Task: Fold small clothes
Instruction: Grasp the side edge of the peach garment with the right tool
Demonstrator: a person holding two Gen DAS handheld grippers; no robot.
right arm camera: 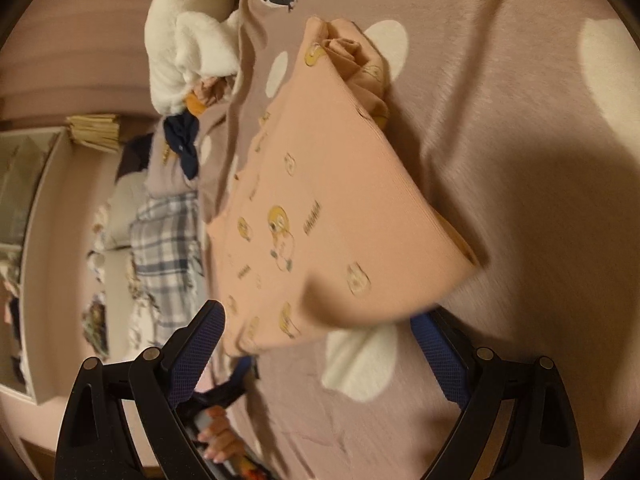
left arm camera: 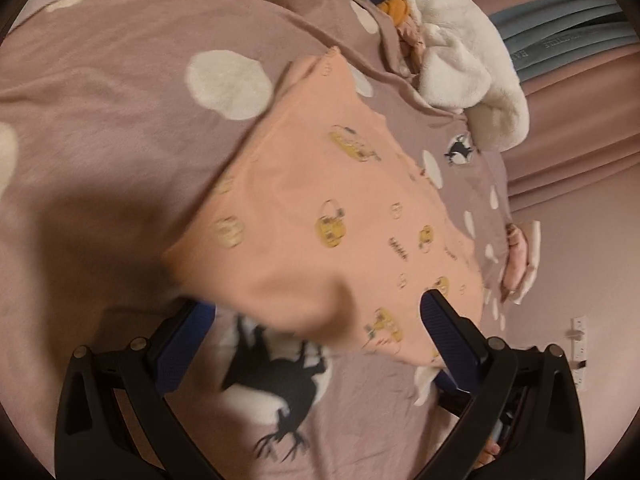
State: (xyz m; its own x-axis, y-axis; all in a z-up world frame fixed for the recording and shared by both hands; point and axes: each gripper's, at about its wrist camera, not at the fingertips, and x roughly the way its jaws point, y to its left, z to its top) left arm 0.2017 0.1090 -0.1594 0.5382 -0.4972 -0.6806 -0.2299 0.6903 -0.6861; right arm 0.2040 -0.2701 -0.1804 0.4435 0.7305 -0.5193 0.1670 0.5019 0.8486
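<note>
A small peach garment (left arm camera: 320, 208) with yellow cartoon prints lies folded on a mauve blanket (left arm camera: 120, 120) with white dots. It also shows in the right wrist view (right arm camera: 328, 216), with bunched fabric at its far end. My left gripper (left arm camera: 316, 312) is open, its blue-padded fingers (left arm camera: 448, 332) spread on either side of the garment's near edge, which hangs blurred between them. My right gripper (right arm camera: 320, 320) is open too, its fingers (right arm camera: 200, 344) straddling the garment's near edge. Neither holds anything.
A fluffy white garment (left arm camera: 472, 60) lies at the blanket's far side beside dark and orange clothes (left arm camera: 396, 4). A plaid cloth (right arm camera: 168, 240) and shelves (right arm camera: 36, 200) lie off to the left in the right wrist view. A hand (right arm camera: 220, 436) shows below.
</note>
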